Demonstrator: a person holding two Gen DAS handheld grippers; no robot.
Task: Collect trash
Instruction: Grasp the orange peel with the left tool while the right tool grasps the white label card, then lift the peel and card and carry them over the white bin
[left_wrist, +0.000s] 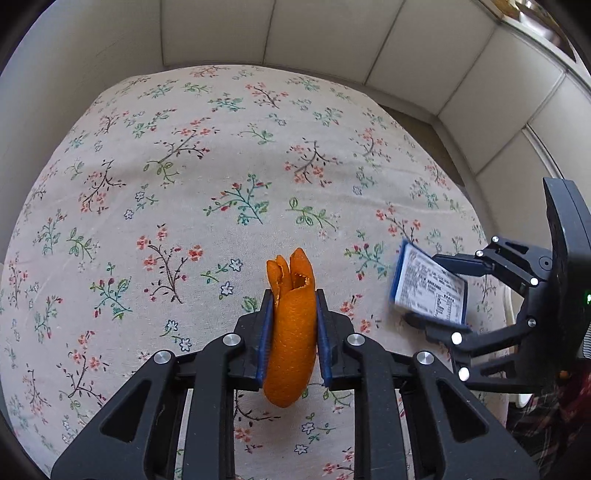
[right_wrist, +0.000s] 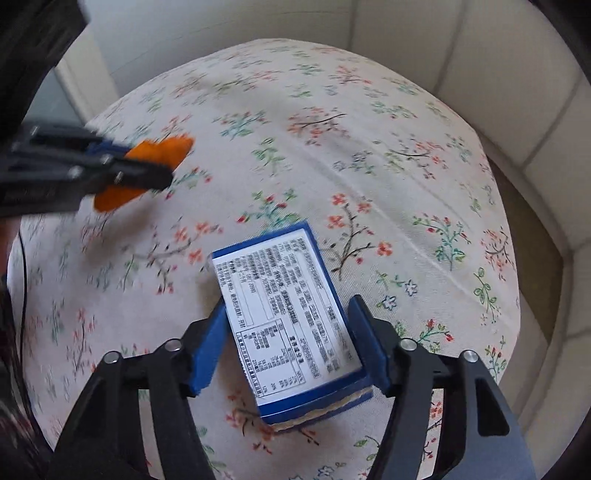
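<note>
I have the left gripper (left_wrist: 291, 332) clamped on the peel (left_wrist: 291, 332), an orange curl pinched between the blue pads in the lower centre of the left wrist view. The jaws are as closed as the peel lets them be, and it hangs clear of the floral tablecloth (left_wrist: 184, 166). In the right wrist view the same peel (right_wrist: 147, 170) shows blurred at the left edge of the frame, held in that gripper (right_wrist: 147, 173).

The right gripper (right_wrist: 288, 343) straddles the box (right_wrist: 288, 317), a flat blue carton with a white printed label, at the lower centre of its own view. Its jaws stand about half open. The left pad looks to be against the box's long edge; on the right I see a thin gap, so I cannot call this a firm grip yet. In the left wrist view the box (left_wrist: 428, 291) sits at the right of the frame between those jaws (left_wrist: 417, 291), tilted, one end seemingly off the cloth.

My worries from here:
- The box is skewed between the pads. If I close like this, it may twist or squirt out.
- Lifting before both pads bite would drop it on the table.
- The peel is soft and curled; a jolt of my left hand could let it slide out.
- The two grippers are near each other, so a careless swing could knock them together.
- I see no bin in either view, so I'd be carrying both blind.
</note>
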